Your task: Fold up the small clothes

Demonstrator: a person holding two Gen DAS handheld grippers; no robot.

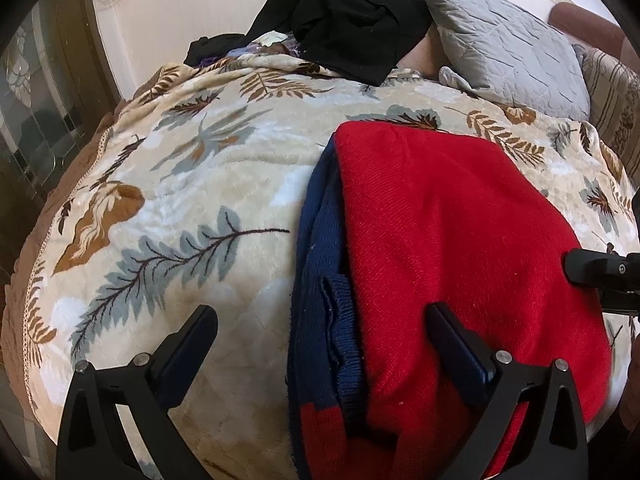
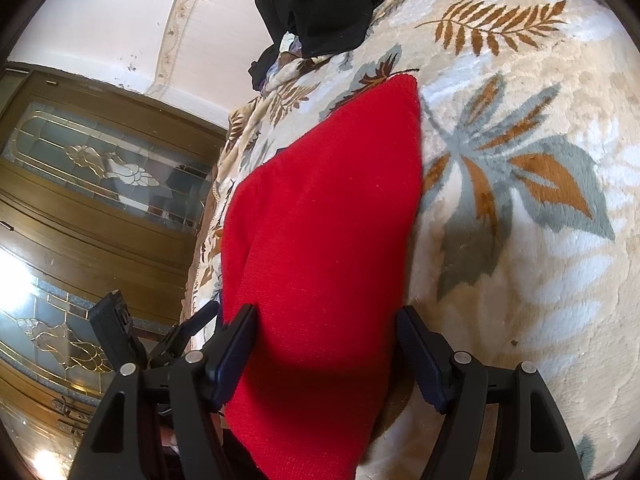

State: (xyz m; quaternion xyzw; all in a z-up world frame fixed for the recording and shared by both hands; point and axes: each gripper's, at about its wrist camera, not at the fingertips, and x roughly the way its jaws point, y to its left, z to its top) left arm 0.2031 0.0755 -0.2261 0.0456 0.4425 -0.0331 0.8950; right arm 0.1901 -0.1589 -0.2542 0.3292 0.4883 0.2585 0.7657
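The left tongs (image 1: 322, 332) stand wide open over the near edge of the bed, gripping nothing: one finger hangs above the bare blanket, the other above the red cloth, and the navy edge of the garment lies in the gap between them without being pressed. The right tongs (image 2: 326, 338) are parted too, straddling the near end of the red panel; the cloth runs between the fingers, yet the right-hand pad stands clear of it and the left-hand one sits right at its edge, so I see no pinch. The task's thing, a red and navy knitted sweater (image 1: 440, 232), lies folded and flat on the blanket, red side up, with navy layers showing along its left side and a ribbed navy cuff tucked under the red. From the left wrist view the tip of the right tongs shows at the right edge, beside the sweater. Under it all spreads a cream plush blanket (image 1: 224, 168) printed with grey and brown leaves, covering the bed. Further back a heap of black clothes (image 1: 348, 16) rests on the blanket, just beside a grey quilted pillow (image 1: 504, 44). Beyond the bed's left side stands a brown wooden door (image 2: 100, 216) with patterned glass panes.
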